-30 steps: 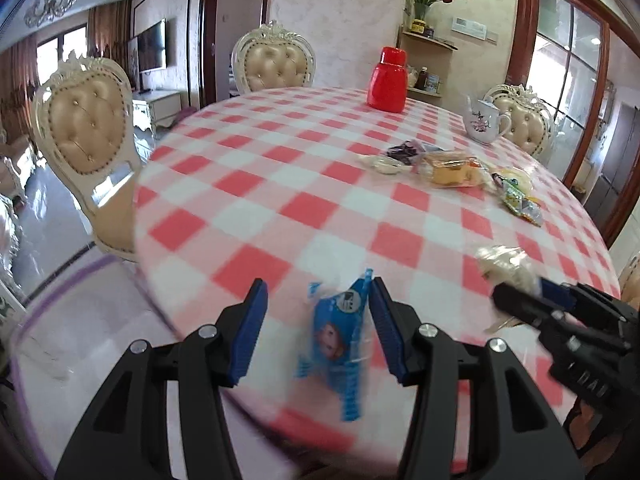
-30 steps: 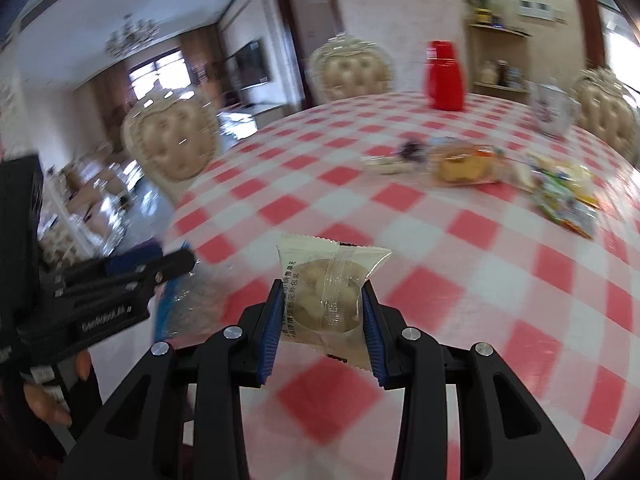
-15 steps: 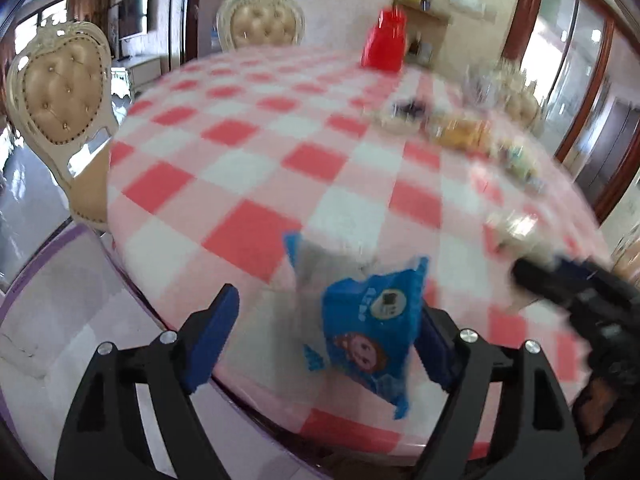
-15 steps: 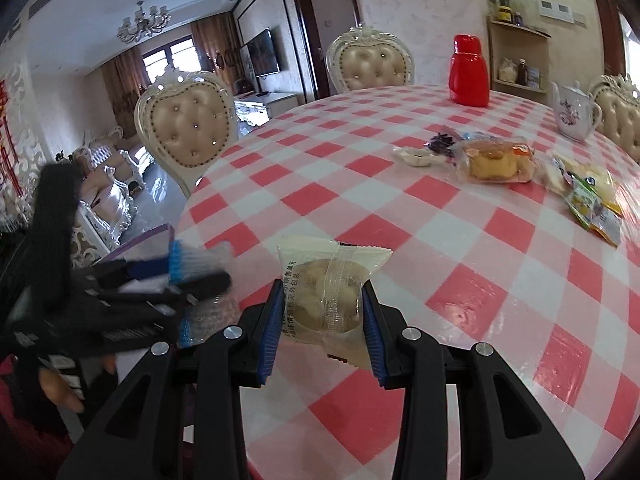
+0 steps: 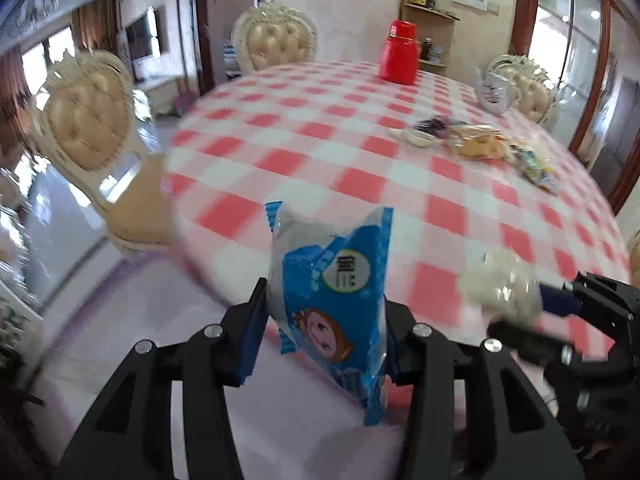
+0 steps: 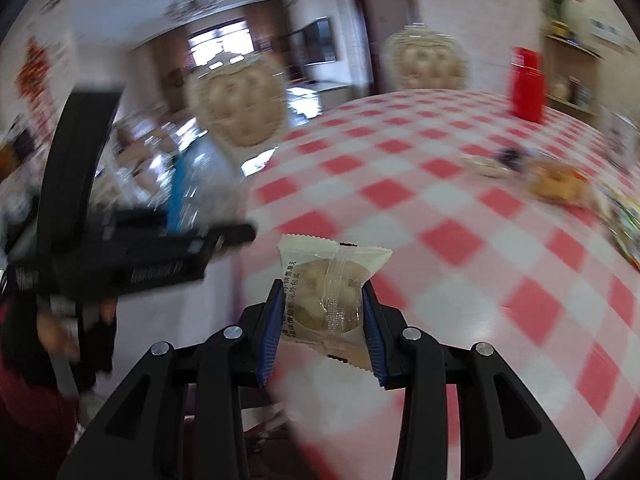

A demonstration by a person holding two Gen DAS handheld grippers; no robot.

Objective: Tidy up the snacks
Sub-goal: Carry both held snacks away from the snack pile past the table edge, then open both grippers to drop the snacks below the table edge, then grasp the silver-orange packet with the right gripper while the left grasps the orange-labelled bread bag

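Observation:
My left gripper point(image 5: 320, 332) is shut on a blue snack packet point(image 5: 332, 292) with a cartoon face, held upright above the near edge of the round checked table point(image 5: 360, 184). My right gripper point(image 6: 320, 320) is shut on a clear-wrapped round biscuit packet point(image 6: 328, 292), also lifted over the table's near edge. The right gripper and its biscuit show blurred at the right in the left wrist view point(image 5: 504, 284). The left gripper shows at the left in the right wrist view point(image 6: 132, 252). A row of several snack packets point(image 5: 480, 144) lies at the table's far right.
A red thermos point(image 5: 399, 58) and a white teapot point(image 5: 494, 90) stand at the table's far side. Cream tufted chairs point(image 5: 88, 120) stand around the table. A glass door point(image 5: 560, 52) is at the right.
The left gripper opened around the blue packet on the table, then shut on it and lifted it. The right gripper kept its biscuit packet and shifted with the camera.

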